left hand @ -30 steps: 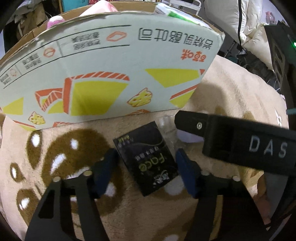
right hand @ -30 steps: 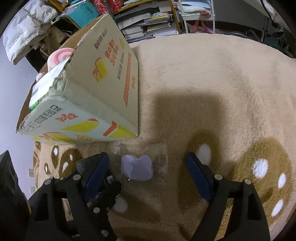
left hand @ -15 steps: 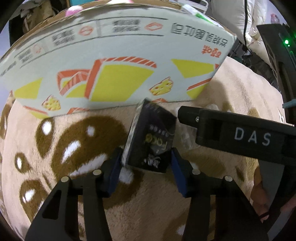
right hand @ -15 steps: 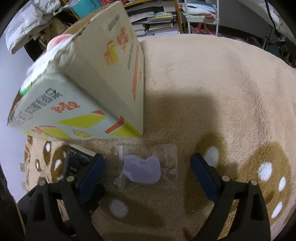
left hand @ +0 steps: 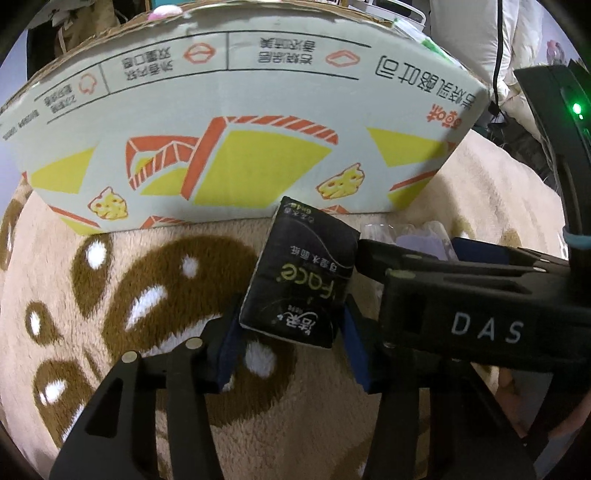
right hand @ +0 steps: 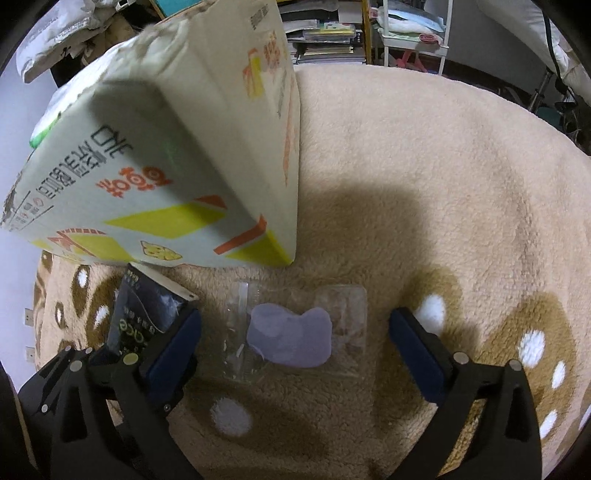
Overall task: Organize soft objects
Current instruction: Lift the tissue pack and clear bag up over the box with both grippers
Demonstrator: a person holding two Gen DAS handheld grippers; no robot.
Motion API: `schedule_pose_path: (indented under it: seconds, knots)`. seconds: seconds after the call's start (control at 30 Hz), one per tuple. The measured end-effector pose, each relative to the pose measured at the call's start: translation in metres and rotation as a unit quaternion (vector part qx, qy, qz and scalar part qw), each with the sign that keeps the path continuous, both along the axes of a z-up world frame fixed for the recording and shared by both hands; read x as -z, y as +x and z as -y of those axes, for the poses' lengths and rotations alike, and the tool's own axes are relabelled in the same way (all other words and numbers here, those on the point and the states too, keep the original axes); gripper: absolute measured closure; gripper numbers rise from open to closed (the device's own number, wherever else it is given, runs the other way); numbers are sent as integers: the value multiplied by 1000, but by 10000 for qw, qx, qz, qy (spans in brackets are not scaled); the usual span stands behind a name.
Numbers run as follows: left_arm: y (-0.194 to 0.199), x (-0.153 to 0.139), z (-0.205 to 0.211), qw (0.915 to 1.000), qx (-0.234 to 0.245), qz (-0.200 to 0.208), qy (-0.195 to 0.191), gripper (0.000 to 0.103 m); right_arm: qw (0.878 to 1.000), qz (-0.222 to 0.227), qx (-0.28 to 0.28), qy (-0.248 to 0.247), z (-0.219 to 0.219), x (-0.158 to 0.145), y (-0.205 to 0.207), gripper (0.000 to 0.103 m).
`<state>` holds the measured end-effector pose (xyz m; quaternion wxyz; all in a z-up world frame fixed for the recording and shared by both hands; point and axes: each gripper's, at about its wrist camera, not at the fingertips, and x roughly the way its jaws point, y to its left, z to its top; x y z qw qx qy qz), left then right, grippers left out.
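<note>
1. Your left gripper [left hand: 290,345] is clamped on the pack [left hand: 301,275]: both blue pads press the pack's lower sides, and the pack is tilted up off the rug [left hand: 166,424], with its far end just in front of the box [left hand: 236,122].
2. Your right gripper [right hand: 293,345] stands wide apart and grips nothing. The pouch [right hand: 295,334] lies flat on the rug between its jaws, touching neither pad.
3. In the left view, the right gripper's black body, marked "DAS", crosses just right of the left jaws, its fingertip beside the pack's upper right corner.
4. The pack is a black, glossy, soft-sided block with green and white print.
5. The pouch is clear, crinkled film around a flat lilac piece with a notched top edge.
6. The rug is deep beige pile with brown patches and white spots.
7. The box is printed cardboard, pale with yellow and orange shapes. It stands just beyond both pairs of jaws, its near corner ahead of the pouch.
8. Something pink [left hand: 162,11] shows above the box's far rim.
9. Shelves of books [right hand: 325,35] stand beyond the rug.
</note>
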<state>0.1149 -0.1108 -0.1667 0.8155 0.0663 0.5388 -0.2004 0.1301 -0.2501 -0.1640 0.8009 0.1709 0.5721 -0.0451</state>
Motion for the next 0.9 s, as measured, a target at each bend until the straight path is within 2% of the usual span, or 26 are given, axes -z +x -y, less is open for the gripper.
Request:
schedule_pose_path:
  seconds: [0.17, 0.3, 0.5, 0.6, 0.63, 0.8, 0.9]
  knots:
    - [-6, -1, -1, 9999, 44, 115, 56, 55, 10000, -17, 53, -66, -2, 3, 3, 0]
    - [-14, -7, -6, 9992, 12, 233, 326, 56, 9998, -64, 76, -151, -5, 5, 6, 0]
    - [-24, -13, -26, 9982, -148, 243, 537, 56, 9975, -165, 63, -683, -28, 8, 14, 0]
    - [-23, -17, -37, 9967, -298, 277, 703, 56, 9963, -170, 88, -838, -36, 4, 11, 13]
    - [-22, -18, -41, 9963, -352, 290, 734, 56, 9961, -158, 107, -861, -37, 2, 10, 21]
    - [-19, -32, -63, 9946, -650, 392, 702, 56, 9962, -34, 83, -865, -43, 0, 3, 23]
    - [-22, -42, -66, 9925, -710, 621, 779, 56, 9973, 114, 142, -713, -26, -11, -9, 24]
